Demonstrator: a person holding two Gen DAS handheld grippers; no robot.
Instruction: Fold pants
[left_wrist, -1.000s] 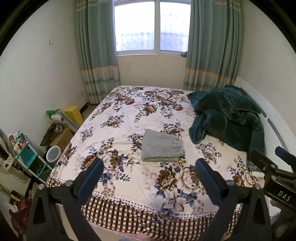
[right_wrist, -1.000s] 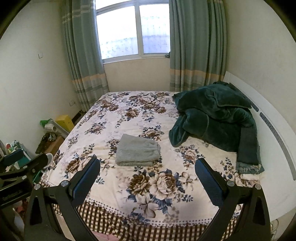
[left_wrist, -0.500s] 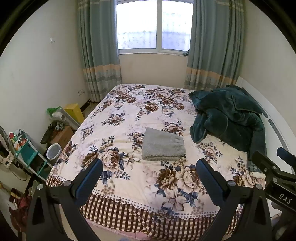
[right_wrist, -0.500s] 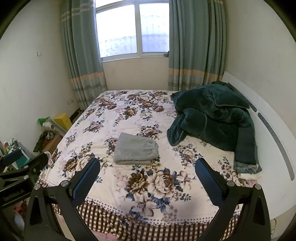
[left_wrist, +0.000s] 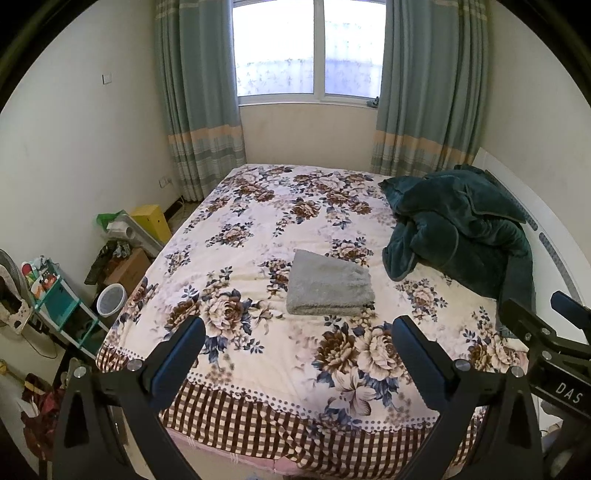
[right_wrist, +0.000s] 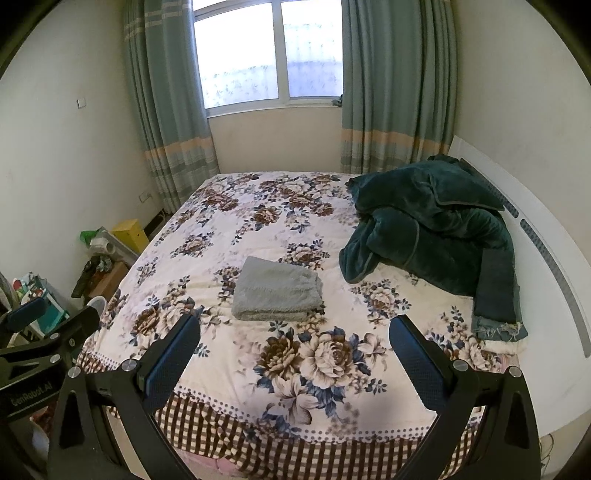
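1. On the bed (left_wrist: 258, 206), covered by one floral sheet, one folded grey pair of pants (left_wrist: 328, 288) is laid flat near the middle, toward the foot end.
2. One dark green blanket (left_wrist: 458, 229) is heaped at the right side of the bed, against the white headboard (right_wrist: 546, 258), well apart from the pants.
3. Two claws are seen, both held above the foot of the bed, clear of the sheet.
4. The left claw (left_wrist: 297, 352) is spread wide, with nothing between its two fingers.
5. The right claw (right_wrist: 295, 350) is likewise released, its two fingers far apart and gripping nothing.
6. Two curtains (right_wrist: 166, 110) are hung, one at each side of the one window (right_wrist: 269, 51).
7. Beside the bed, on the floor, one yellow box (left_wrist: 151, 221) and one white bin (left_wrist: 110, 299) are seen.
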